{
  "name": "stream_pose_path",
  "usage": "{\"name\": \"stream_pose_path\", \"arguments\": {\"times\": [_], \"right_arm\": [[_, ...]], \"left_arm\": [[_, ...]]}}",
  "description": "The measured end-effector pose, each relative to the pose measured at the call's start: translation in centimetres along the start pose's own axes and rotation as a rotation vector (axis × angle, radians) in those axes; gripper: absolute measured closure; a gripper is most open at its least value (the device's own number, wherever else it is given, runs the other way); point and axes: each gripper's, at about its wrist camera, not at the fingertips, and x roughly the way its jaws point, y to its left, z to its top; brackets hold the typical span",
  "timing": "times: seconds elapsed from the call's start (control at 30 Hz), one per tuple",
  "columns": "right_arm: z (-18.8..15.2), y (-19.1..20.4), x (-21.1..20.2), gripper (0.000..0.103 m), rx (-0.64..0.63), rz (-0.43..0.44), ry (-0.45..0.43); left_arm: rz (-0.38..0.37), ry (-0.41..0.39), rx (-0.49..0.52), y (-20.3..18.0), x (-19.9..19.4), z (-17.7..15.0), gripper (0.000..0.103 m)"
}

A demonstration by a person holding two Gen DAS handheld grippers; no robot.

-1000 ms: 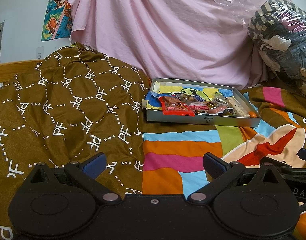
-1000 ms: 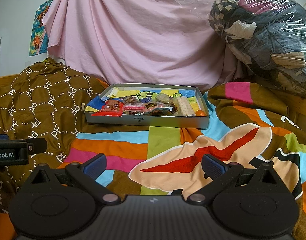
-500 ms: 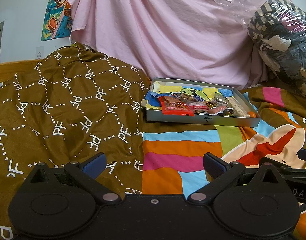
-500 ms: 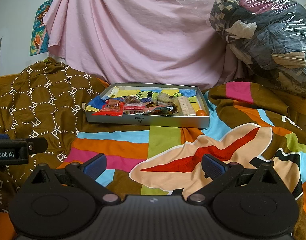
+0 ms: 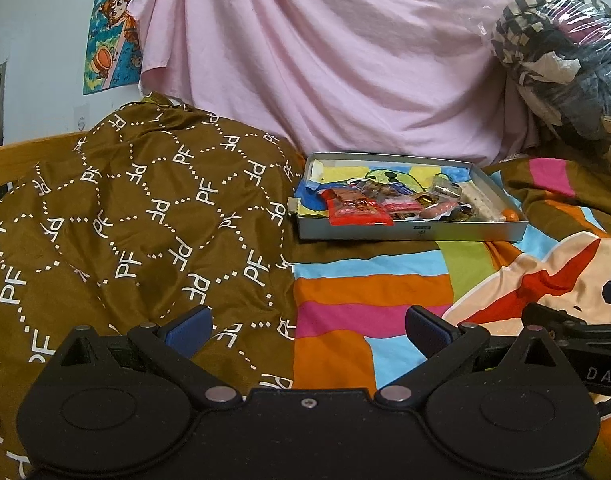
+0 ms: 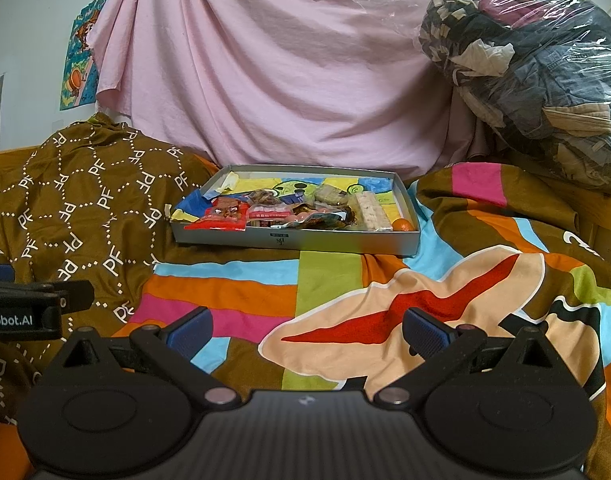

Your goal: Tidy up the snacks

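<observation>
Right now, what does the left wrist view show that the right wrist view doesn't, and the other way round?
Only the left wrist view shows the left claw, open and empty, with more brown patterned blanket. Only the right wrist view shows the right claw, also open and empty, and more of the bagged clothes. Both share the grey tray of snacks, the pink sheet and the wall poster.

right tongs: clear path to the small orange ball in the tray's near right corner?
Probably yes. The right tongs are open and empty, with only bedspread before the tray. The orange ball sits uncovered just behind the low front wall, a pale bar beside it, so come in from above.
</observation>
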Motion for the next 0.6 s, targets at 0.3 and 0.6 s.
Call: {"name": "stream_pose_path", "arguments": {"times": [0.3, 0.6], "right_arm": [[0.04, 0.00, 0.01, 0.000, 0.000, 0.000, 0.001], [-0.06, 0.10, -0.03, 0.000, -0.001, 0.001, 0.004]], "left_arm": [[-0.001, -0.001, 0.001, 0.04, -0.04, 0.01, 0.001], [-0.006, 0.001, 0.004, 0.01, 0.01, 0.03, 0.001]]}}
